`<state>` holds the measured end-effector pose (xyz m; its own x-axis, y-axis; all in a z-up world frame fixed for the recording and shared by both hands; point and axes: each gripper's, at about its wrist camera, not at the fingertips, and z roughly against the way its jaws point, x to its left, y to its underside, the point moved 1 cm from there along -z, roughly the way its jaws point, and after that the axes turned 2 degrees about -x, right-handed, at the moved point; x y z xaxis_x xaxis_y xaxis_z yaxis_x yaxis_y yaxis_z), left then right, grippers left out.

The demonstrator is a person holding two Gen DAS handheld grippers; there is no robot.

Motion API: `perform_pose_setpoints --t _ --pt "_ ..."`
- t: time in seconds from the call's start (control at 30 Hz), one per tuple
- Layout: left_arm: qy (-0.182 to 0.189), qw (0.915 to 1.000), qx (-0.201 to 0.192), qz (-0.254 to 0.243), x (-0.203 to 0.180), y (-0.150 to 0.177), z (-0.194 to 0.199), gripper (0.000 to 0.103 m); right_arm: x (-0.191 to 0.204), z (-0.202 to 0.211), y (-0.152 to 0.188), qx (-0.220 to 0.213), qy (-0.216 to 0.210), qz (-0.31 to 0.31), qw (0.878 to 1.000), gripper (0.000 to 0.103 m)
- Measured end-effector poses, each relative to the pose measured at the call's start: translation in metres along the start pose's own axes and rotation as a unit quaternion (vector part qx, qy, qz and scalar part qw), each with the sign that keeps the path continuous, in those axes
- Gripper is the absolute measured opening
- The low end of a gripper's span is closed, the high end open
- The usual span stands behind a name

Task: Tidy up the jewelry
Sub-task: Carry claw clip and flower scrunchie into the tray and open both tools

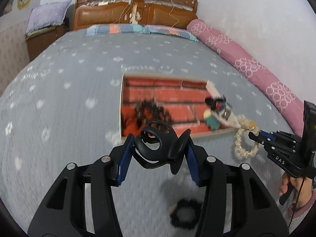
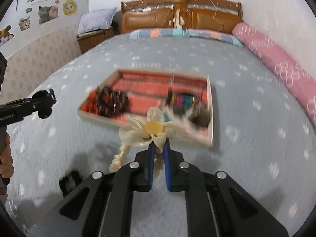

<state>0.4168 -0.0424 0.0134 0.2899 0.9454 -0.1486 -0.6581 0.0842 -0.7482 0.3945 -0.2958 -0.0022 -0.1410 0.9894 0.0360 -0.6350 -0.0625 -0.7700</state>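
Jewelry box (image 2: 211, 106) with red lining lay on the grey bedspread (image 1: 79, 90), holding dark beads (image 2: 111, 100). Right hand-held gripper (image 2: 159, 148) was clamped on a cream flower scrunchie (image 2: 146, 130) near the box. Left hand-held gripper (image 1: 158, 148) gripped a black hair claw (image 1: 158, 148).

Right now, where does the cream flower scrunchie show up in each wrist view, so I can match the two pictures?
Left wrist view: the cream flower scrunchie hangs at the right, off the right gripper, just beyond the tray's near right corner.
Right wrist view: it sits centre frame, pinched between the blue fingers, in front of the tray's near edge.
Shared landmark: the red-lined tray on the grey bedspread, also seen in the right wrist view.
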Motion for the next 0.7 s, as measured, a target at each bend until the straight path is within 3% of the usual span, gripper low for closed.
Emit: perform_pose_setpoints --t 0.2,0.3,0.47,0.6,0.7 --pt "0.005 0.9999 -0.011 0.007 -0.006 -0.064 -0.035 0.049 -0.027 -0.038 -0.049 -0.011 0.009 -0.017 1.0 0.01" --pt "0.007 0.9996 0.0 0.027 -0.002 -0.082 -0.069 0.049 -0.053 -0.057 -0.064 -0.028 -0.003 -0.069 0.997 0.01" --pt "-0.013 0.9987 0.017 0.046 0.01 -0.081 -0.124 0.049 -0.063 -0.094 -0.07 -0.035 0.017 -0.062 0.997 0.01" --pt "-0.034 0.9985 0.027 0.032 0.013 -0.066 -0.153 0.049 -0.065 -0.114 -0.062 -0.04 0.017 -0.069 0.997 0.011" --pt "-0.042 0.9983 0.035 0.019 0.015 -0.057 -0.163 0.049 -0.064 -0.12 -0.059 -0.042 0.008 -0.068 0.997 0.018"
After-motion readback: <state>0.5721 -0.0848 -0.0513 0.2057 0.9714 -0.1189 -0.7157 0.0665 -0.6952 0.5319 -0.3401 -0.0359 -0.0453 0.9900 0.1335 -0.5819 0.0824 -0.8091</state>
